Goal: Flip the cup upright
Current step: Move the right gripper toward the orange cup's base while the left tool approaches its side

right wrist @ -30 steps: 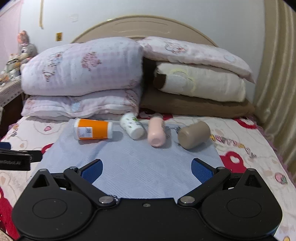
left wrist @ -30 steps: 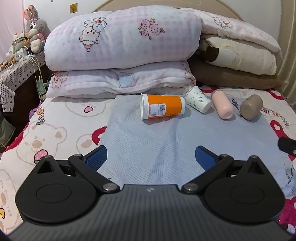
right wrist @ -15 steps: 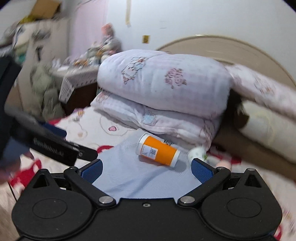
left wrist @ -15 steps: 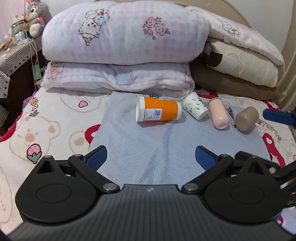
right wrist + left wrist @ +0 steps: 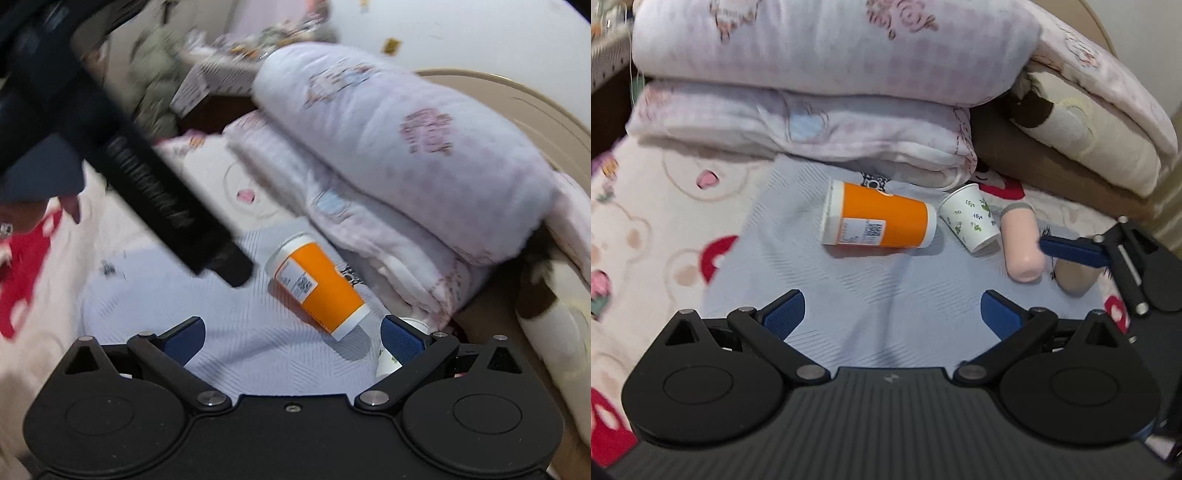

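An orange cup (image 5: 881, 224) lies on its side on a pale blue cloth (image 5: 857, 295), its wide rim to the left. A white leaf-print cup (image 5: 969, 218), a pink cup (image 5: 1021, 245) and a brown cup (image 5: 1075, 280) lie on their sides to its right. My left gripper (image 5: 892, 314) is open and empty, short of the orange cup. My right gripper (image 5: 291, 334) is open and empty, with the orange cup (image 5: 317, 286) just ahead and the white cup (image 5: 388, 360) behind its right finger. The right gripper also shows in the left wrist view, its blue finger (image 5: 1071, 251) over the brown cup.
Stacked pink pillows (image 5: 827, 74) and beige and brown folded quilts (image 5: 1082, 140) rise right behind the cups. The bed sheet (image 5: 646, 221) with bear prints spreads to the left. The left gripper's body (image 5: 147, 184) crosses the right wrist view at upper left.
My left gripper has moved forward toward the cups. My right gripper has swung left and in over the brown cup, now facing the orange cup.
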A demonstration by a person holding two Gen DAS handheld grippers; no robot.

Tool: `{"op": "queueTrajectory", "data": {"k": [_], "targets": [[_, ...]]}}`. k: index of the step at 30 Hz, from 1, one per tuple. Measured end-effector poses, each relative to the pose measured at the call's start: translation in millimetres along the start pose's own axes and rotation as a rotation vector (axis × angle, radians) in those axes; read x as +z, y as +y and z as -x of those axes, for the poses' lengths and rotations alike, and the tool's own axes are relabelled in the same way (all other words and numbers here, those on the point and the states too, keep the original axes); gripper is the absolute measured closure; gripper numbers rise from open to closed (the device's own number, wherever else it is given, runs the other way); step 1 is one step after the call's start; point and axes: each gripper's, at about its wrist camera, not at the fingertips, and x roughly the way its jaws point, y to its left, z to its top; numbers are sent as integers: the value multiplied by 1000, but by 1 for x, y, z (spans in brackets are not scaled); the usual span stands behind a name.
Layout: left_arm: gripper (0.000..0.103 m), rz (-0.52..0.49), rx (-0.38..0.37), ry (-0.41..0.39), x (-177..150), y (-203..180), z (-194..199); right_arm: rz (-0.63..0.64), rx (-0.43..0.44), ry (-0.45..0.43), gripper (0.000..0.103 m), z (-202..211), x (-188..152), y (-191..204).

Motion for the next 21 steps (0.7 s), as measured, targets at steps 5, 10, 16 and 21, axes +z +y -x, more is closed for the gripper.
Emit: {"op": "queueTrajectory", "data": {"k": [5,10,16,21], "targets": [[0,14,-42,-14,-11,10,-37,63,8,10,1,-36,3,-8],[0,44,-30,-135,-19,30,-55,177,-24,71,3,-68,-1,-3],[0,44,-69,-144,-11,56,-80,288,-28,120,14,-102,0,1],[0,101,-85,-130,-13,66,-97,377,-82,132,23,-111,5,-1]]}}
